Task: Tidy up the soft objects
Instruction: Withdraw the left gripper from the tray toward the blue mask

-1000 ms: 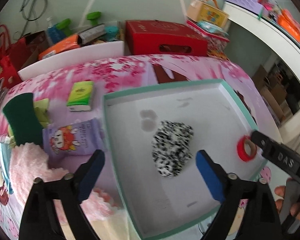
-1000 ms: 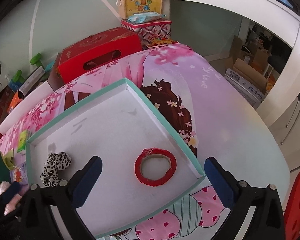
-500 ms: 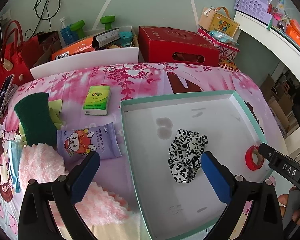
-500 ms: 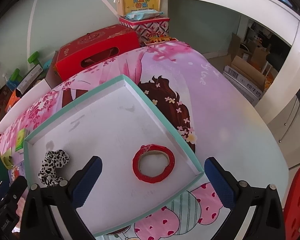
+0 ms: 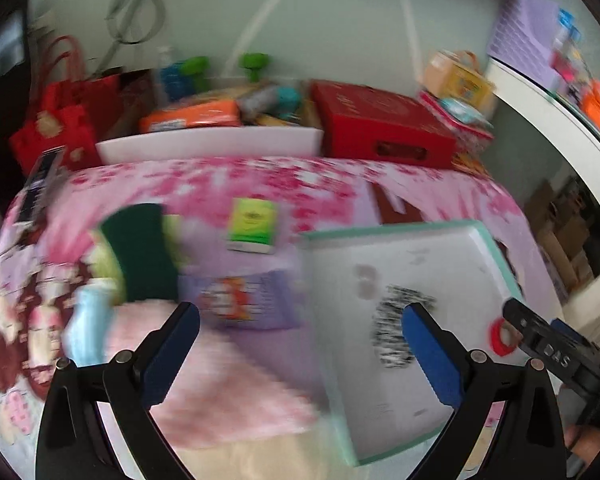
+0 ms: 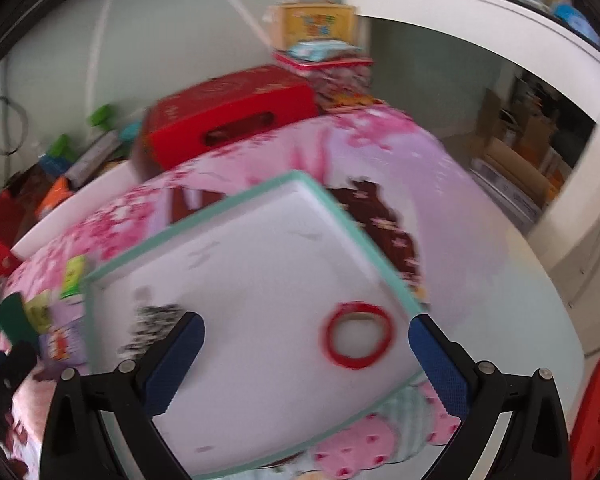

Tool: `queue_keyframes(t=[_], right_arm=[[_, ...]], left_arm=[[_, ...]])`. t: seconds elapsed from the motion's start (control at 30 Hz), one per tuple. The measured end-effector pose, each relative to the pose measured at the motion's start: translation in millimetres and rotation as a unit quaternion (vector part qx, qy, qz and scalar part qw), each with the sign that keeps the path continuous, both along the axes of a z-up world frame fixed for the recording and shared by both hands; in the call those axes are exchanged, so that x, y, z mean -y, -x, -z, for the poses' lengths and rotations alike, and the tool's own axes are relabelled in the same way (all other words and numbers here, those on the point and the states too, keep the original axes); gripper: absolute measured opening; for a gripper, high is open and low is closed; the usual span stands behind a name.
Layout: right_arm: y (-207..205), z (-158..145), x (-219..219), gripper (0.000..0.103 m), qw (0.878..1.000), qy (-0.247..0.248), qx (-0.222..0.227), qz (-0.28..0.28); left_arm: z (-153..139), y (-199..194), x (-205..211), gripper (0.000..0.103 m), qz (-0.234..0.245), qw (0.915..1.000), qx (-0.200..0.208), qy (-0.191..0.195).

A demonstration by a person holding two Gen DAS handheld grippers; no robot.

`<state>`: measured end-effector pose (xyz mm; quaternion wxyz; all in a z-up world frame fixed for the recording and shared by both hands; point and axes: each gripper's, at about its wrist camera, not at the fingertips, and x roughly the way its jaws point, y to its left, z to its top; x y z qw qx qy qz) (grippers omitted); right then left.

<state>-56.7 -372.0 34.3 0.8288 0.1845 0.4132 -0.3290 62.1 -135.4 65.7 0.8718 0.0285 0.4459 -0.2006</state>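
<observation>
While the teal-rimmed tray [image 6: 340, 216] leaves bare white floor around the spotted scrunchie [image 5: 396, 332] and red tape ring [image 6: 358, 340], the left gripper [image 5: 300, 344] and right gripper [image 6: 306, 354] both hang spread wide, empty (touching nothing). Pink fluffy cloth [image 5: 204, 376] lies left of the tray, outside its rim.

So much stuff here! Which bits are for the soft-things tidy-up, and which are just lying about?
For the job: teal-rimmed tray, spotted scrunchie, fluffy pink cloth, green sponge.

Likely lying about: red tape roll, red box, green tissue pack.
</observation>
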Motion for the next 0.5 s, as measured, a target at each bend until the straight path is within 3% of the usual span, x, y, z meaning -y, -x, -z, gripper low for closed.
queue_keyframes(t=[0.23,0.5], right_arm=[[-36,-3,-59,0.103,0.995,-0.018,0.014,-0.095],[-67,-3,-136,0.103,0.98,-0.031,0.022,-0.198]], left_arm=[[-3,-20,-96,0.101,-0.126,0.9909,0.007,-0.046],[11,-20,-181,0.101,-0.218,0.9749,-0.021,-0.042]])
